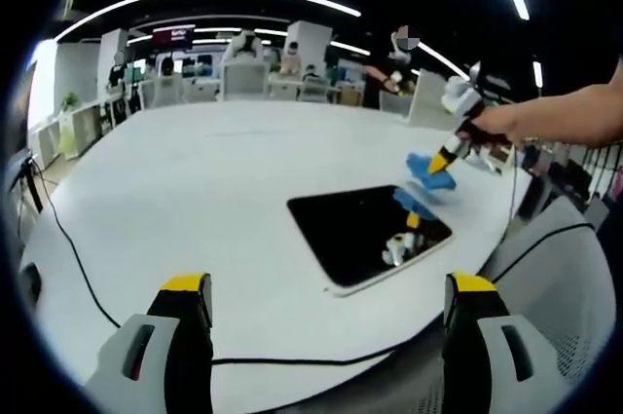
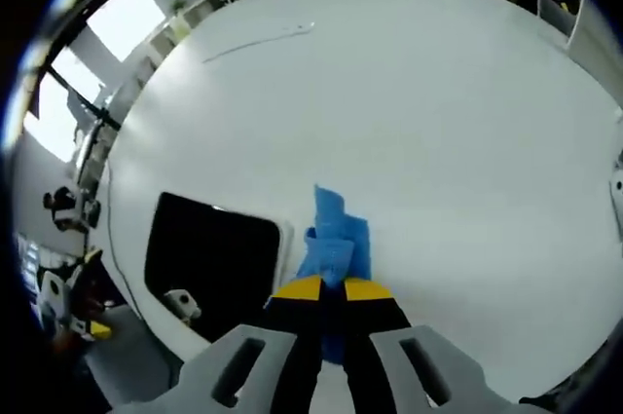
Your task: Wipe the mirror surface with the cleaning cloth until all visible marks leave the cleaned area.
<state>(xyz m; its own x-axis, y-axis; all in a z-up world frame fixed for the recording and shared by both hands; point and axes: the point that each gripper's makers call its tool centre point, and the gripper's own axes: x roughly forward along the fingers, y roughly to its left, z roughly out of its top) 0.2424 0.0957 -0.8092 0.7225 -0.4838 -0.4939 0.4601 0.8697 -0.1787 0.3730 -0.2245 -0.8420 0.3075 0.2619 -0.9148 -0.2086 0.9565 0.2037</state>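
Right gripper [image 2: 329, 289] pinches blue cleaning cloth [image 2: 336, 234] between closed jaws, held above white tabletop [image 2: 438, 112]. Mirror [image 2: 209, 263] lies just left of it. Left gripper [image 1: 326, 302]: jaws spread, mirror ahead, well apart.

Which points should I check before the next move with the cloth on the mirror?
1. Right gripper shut on cloth: ok.
2. Cloth touching mirror: not ok; it hangs beside the far edge, over the table.
3. Mirror flat on table, whole in left gripper view: ok.
4. Marks on glass: cannot tell; it shows reflections.
5. Left gripper open, away from mirror: ok.
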